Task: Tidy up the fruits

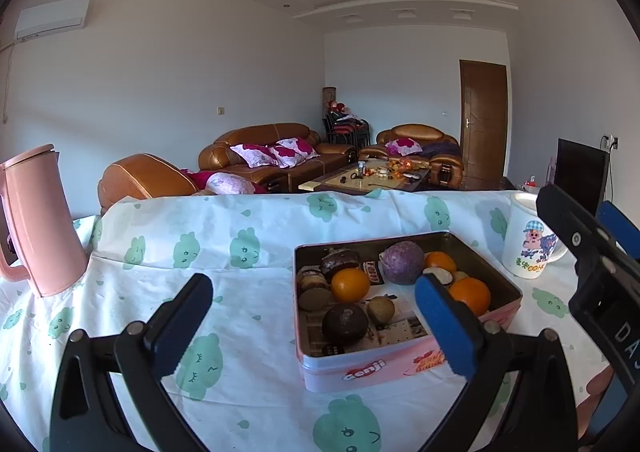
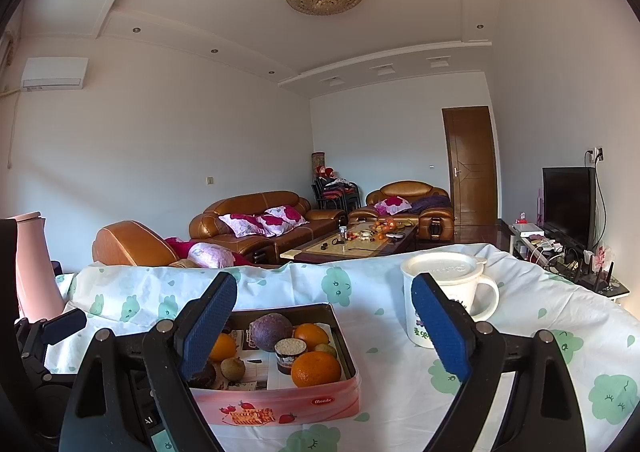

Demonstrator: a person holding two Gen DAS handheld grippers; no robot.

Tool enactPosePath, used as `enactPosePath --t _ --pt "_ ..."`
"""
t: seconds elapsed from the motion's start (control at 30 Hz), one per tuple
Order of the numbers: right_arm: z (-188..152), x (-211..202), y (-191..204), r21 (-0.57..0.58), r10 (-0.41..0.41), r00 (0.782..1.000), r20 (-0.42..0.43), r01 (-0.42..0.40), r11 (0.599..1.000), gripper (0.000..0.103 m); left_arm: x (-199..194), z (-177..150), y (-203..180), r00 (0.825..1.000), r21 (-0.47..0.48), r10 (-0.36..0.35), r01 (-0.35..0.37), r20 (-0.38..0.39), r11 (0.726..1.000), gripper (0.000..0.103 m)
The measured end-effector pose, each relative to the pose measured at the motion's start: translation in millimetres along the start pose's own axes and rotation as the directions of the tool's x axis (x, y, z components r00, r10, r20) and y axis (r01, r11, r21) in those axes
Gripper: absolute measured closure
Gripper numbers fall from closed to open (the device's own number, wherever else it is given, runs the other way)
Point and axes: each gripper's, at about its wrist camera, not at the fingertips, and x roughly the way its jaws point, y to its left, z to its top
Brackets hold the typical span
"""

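Note:
A pink tin box (image 1: 404,362) (image 2: 280,406) sits on the table. It holds oranges (image 1: 350,284) (image 2: 316,369), a purple passion fruit (image 1: 402,262) (image 2: 271,331), small brown fruits (image 1: 381,309) (image 2: 233,368) and chocolate pastries (image 1: 345,323) (image 2: 290,351). My left gripper (image 1: 316,322) is open and empty, near the box's front left. My right gripper (image 2: 324,332) is open and empty, just above and in front of the box; it also shows in the left wrist view (image 1: 592,244) at the right edge.
A white cartoon mug (image 1: 526,242) (image 2: 444,298) with a lid stands right of the box. A pink jug (image 1: 34,224) (image 2: 34,268) stands at the table's left. The tablecloth (image 1: 240,252) is white with green prints. Sofas and a coffee table lie beyond.

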Motion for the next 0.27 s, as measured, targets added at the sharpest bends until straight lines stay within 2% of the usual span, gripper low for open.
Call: enactPosePath --t 0.27 --pt "-0.4 -0.5 -1.1 0.0 -0.001 1.0 -0.002 0.001 1.0 0.013 0.4 0.3 -0.7 1.0 0.0 -0.004 0.004 -0.005 1.0 0.0"
